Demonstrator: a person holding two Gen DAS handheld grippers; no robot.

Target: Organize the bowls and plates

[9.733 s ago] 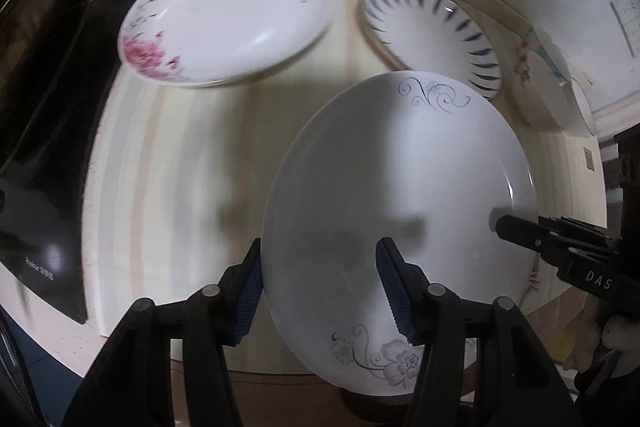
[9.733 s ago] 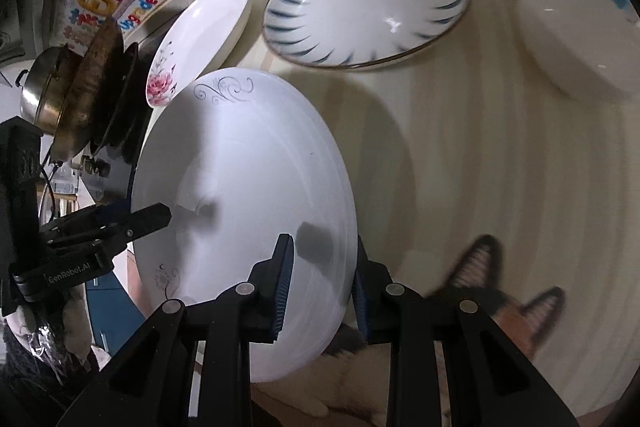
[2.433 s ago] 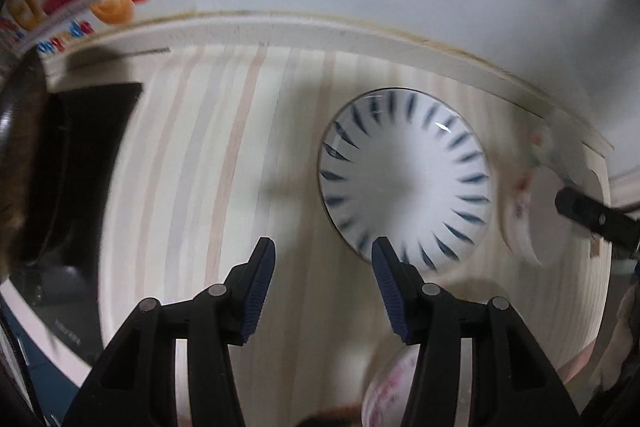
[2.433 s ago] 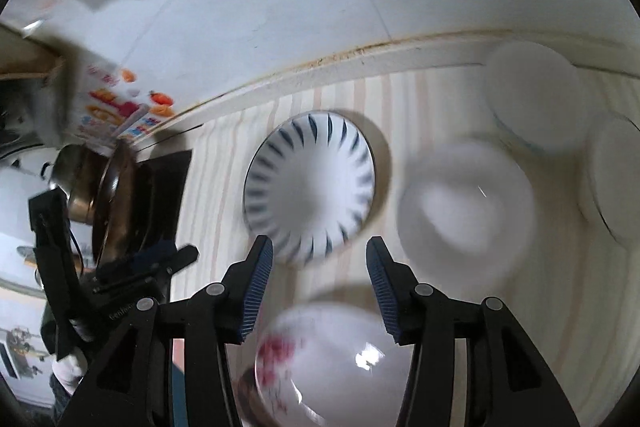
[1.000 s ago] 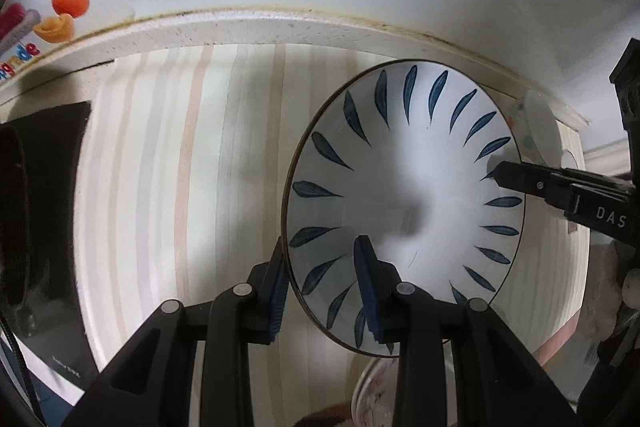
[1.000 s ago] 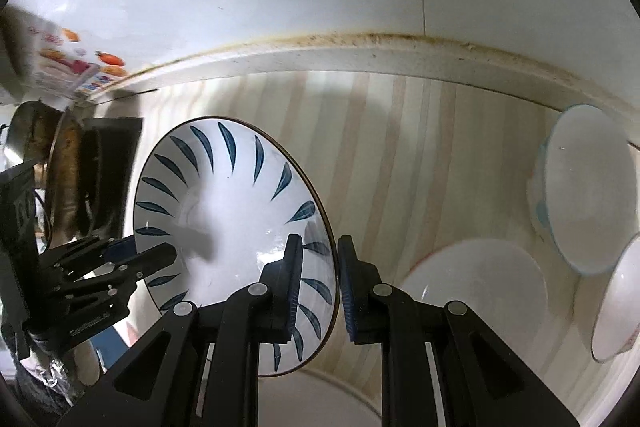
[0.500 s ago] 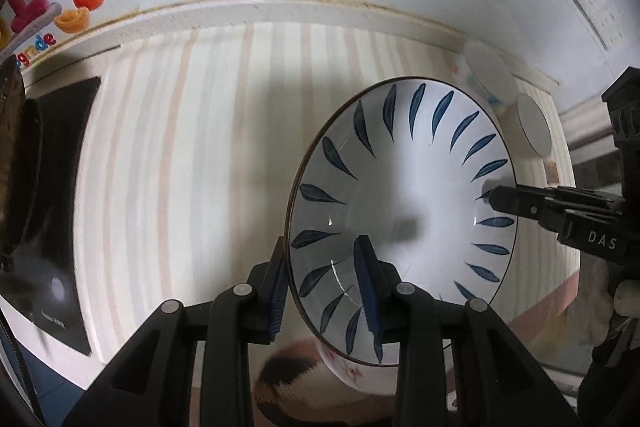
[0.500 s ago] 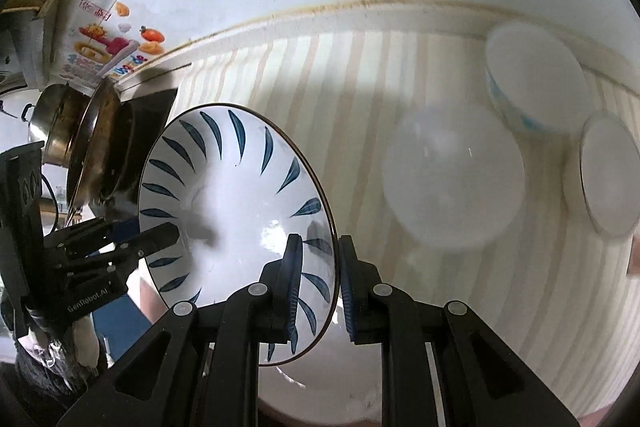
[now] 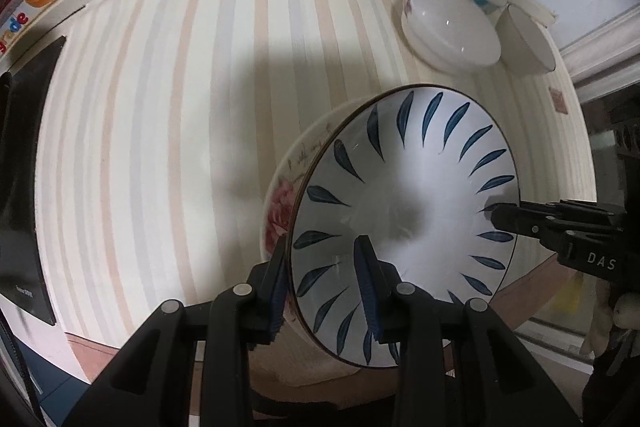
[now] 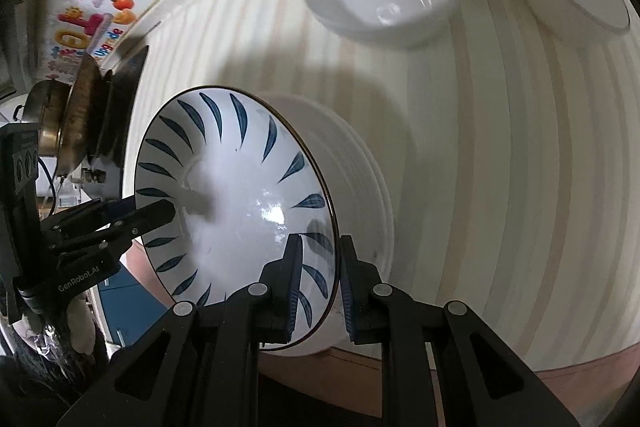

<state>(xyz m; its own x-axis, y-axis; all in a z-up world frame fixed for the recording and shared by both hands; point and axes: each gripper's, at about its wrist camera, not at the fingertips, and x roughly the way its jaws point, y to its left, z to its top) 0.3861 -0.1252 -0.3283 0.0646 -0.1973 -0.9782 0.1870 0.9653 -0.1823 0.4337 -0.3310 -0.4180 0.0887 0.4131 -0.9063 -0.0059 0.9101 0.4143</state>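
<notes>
Blue-leafed plate, pinched at opposite rims by the clenched left gripper and right gripper, hangs tilted just above the stack of plates near the counter's front edge, so the stacking step seems nearly done: level it, lower, release.

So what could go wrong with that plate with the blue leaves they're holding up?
1. The blue-leaf plate is pinched only at its rim by the left gripper and right gripper, and it is tilted, so it could slip.
2. It hangs just over the stack of plates, the pink-flower plate on top; set down hard, they might chip.
3. That stack sits near the counter's front edge, so a nudge could push it off.
</notes>
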